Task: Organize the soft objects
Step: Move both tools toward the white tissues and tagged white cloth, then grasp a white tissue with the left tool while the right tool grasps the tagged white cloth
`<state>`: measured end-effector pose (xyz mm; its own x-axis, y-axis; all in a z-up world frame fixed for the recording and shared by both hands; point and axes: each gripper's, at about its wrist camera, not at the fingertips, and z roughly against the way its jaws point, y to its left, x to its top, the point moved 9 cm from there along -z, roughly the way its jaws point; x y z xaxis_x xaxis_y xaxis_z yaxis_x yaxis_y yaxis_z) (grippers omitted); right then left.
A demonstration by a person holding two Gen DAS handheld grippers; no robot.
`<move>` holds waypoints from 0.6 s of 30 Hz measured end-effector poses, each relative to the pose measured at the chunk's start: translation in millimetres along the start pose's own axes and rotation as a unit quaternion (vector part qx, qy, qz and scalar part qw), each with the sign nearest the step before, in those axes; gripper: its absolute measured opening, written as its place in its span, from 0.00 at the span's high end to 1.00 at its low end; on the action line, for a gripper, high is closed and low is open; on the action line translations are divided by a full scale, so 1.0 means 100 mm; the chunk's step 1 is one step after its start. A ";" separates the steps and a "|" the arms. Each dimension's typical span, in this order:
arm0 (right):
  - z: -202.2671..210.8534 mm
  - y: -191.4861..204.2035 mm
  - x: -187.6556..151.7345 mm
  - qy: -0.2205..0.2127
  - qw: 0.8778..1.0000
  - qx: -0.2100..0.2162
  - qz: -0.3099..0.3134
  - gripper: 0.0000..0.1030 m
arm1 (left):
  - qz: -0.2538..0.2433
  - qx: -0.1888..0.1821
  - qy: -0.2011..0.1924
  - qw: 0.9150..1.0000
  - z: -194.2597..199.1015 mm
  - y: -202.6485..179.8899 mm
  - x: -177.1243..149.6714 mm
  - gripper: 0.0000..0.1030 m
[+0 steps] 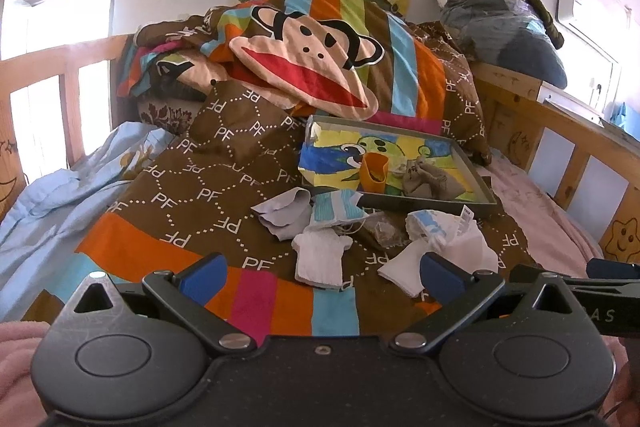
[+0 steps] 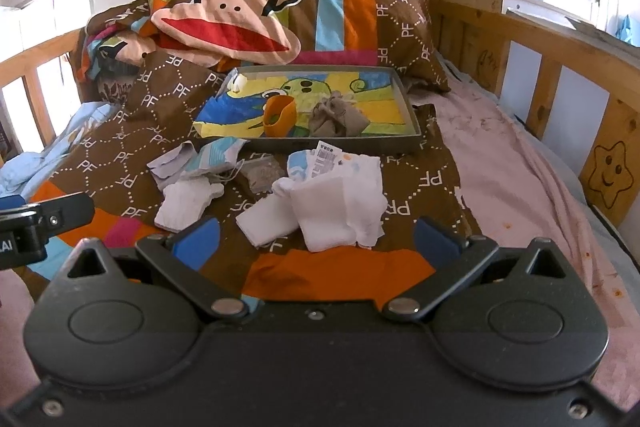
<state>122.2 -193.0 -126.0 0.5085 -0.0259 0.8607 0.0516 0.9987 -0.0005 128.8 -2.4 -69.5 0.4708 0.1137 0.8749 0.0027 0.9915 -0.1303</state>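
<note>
Blue-padded, my left gripper (image 1: pixel 323 277) and right gripper (image 2: pixel 316 241) both hang level over the quilt (image 2: pixel 132 143), jaws spread wide, gripping nothing. White socks (image 2: pixel 336 211) lie loose between the right fingers; the crumpled pile behind is hard to sort, perhaps more socks. Beyond, the grey tray (image 2: pixel 412 115) holds an orange sock (image 2: pixel 280 117) and a beige sock (image 2: pixel 336 119).

Daylight, bright overall. Window (image 1: pixel 60 15) at upper left blown out to white glare, washing the wall w/ haze; right-side wall also overexposed. Bed centre evenly lit, soft shadows only. Strong fisheye bend at edges, dark vignette in corners. Focus sharp mid-frame, slightly soft toward the rim.
</note>
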 end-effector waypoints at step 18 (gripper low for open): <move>-0.65 0.03 0.17 0.021 0.999 0.028 0.010 0.00 | -0.008 -0.041 0.051 0.998 -0.73 0.09 0.19 0.01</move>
<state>187.1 -193.3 -144.5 0.5448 -0.0064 0.8385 -0.0063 0.9999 0.0117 202.1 3.8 -87.4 0.5582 0.0858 0.8253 0.0812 0.9842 -0.1572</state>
